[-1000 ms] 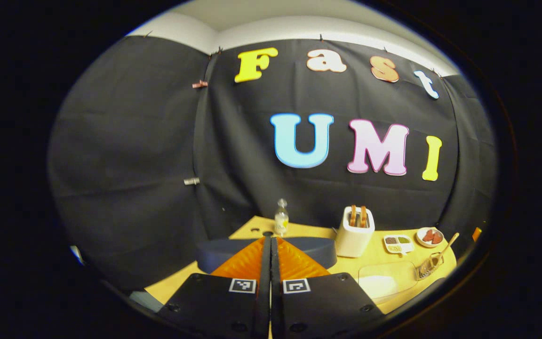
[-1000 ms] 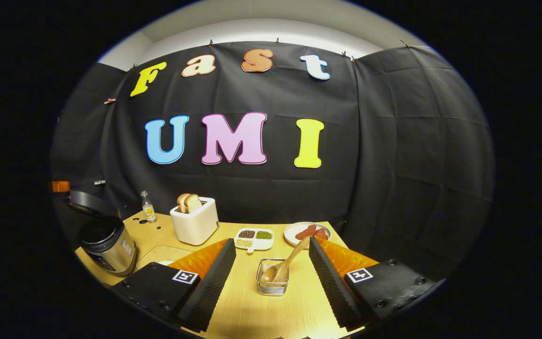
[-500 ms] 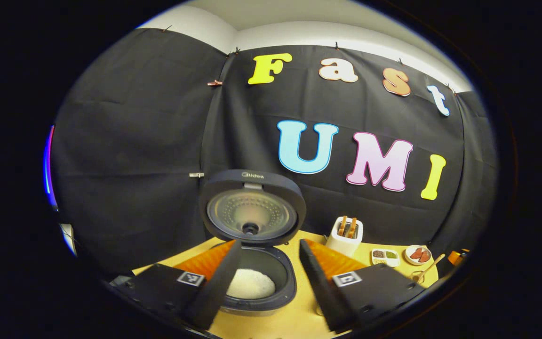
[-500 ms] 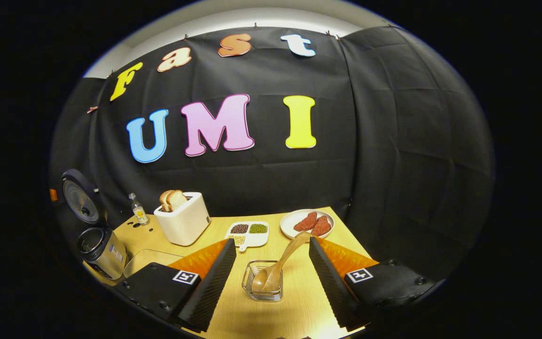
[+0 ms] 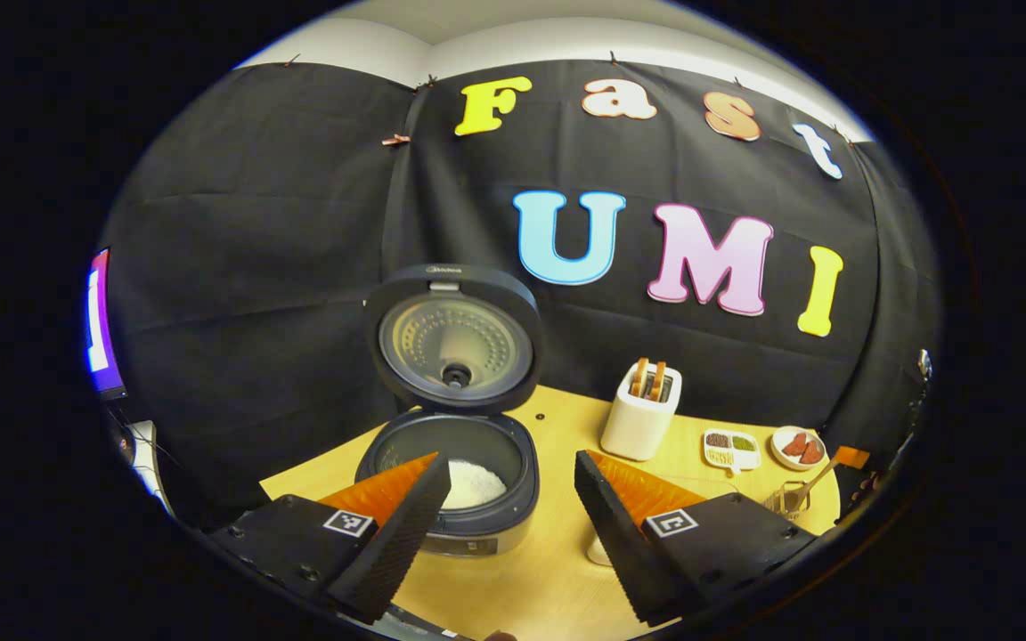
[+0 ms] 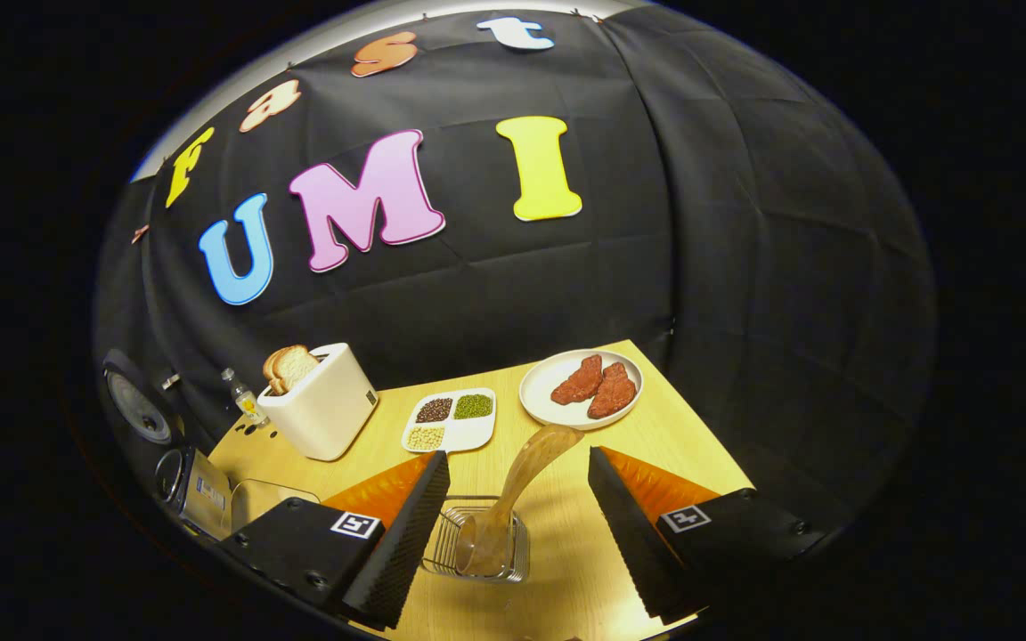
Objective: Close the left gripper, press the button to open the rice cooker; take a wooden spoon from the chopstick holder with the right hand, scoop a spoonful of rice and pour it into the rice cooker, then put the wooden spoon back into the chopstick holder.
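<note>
The rice cooker (image 5: 468, 525) stands open with its lid (image 5: 452, 343) upright and white rice (image 5: 475, 482) in the pot. My left gripper (image 5: 510, 463) is open, hanging just in front of the pot and holding nothing. In the right gripper view the wooden spoon (image 6: 526, 463) stands bowl-down in the wire chopstick holder (image 6: 440, 554), its handle leaning up and away. My right gripper (image 6: 517, 456) is open, with the spoon handle between the fingers but untouched. The cooker (image 6: 197, 485) also sits at the far left of that view.
On the wooden table (image 6: 673, 436) stand a white toaster (image 6: 317, 409) with bread, a small bottle (image 6: 241, 401), a divided dish of beans (image 6: 451, 420) and a plate of red meat (image 6: 580, 389). A clear container (image 6: 268, 499) lies next to the cooker.
The left gripper went from shut to open and drew back while the cooker lid sprang up. The right gripper moved forward and down, bringing the spoon between its fingers.
</note>
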Tool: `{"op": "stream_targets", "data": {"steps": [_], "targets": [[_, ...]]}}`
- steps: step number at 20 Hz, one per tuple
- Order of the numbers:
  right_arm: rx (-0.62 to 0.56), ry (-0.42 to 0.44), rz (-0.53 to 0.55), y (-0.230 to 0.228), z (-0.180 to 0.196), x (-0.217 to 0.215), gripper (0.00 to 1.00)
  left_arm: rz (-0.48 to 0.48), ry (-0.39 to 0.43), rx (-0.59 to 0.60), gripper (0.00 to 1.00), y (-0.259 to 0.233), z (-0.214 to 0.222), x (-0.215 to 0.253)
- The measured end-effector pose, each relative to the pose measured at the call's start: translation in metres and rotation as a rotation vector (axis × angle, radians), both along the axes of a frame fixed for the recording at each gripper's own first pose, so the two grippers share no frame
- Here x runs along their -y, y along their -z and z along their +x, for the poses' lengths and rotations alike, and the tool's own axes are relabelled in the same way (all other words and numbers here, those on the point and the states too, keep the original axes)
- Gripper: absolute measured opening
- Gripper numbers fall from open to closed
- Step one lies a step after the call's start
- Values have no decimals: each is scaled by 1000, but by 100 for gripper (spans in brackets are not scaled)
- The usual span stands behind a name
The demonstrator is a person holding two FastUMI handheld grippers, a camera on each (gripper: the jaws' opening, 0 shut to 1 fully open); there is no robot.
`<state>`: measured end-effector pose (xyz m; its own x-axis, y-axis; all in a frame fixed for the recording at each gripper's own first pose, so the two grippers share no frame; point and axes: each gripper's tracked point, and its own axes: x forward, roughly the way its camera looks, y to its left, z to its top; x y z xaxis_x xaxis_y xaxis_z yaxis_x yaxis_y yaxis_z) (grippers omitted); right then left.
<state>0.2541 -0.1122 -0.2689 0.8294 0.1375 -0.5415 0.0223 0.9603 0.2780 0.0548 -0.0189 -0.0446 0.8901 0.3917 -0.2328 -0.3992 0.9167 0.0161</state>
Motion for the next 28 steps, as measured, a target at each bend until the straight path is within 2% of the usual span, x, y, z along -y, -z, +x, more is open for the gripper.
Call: {"op": "stream_targets", "data": {"steps": [5,10,11,15,16,17,20,24,28], "targets": [[-148,39,96,46,14,-13,98,3,34,-63,95,24,3,24],[-189,72,141,63,26,-21,94,-55,43,-139,96,62,7,37],[-204,92,152,66,27,-20,68,-53,45,-146,95,65,8,38],[-239,143,223,64,33,-24,28,-78,85,-158,95,77,6,47],[-251,149,228,68,33,-25,27,-84,89,-155,96,79,5,48],[-245,147,222,68,33,-25,21,-89,92,-151,95,80,4,48],[-200,115,191,50,29,-29,18,-107,101,-144,95,85,-2,46],[-106,114,157,10,27,-30,18,-131,107,-145,95,89,-7,31],[-54,96,144,-29,17,-41,18,-151,109,-96,95,76,-11,12]]}}
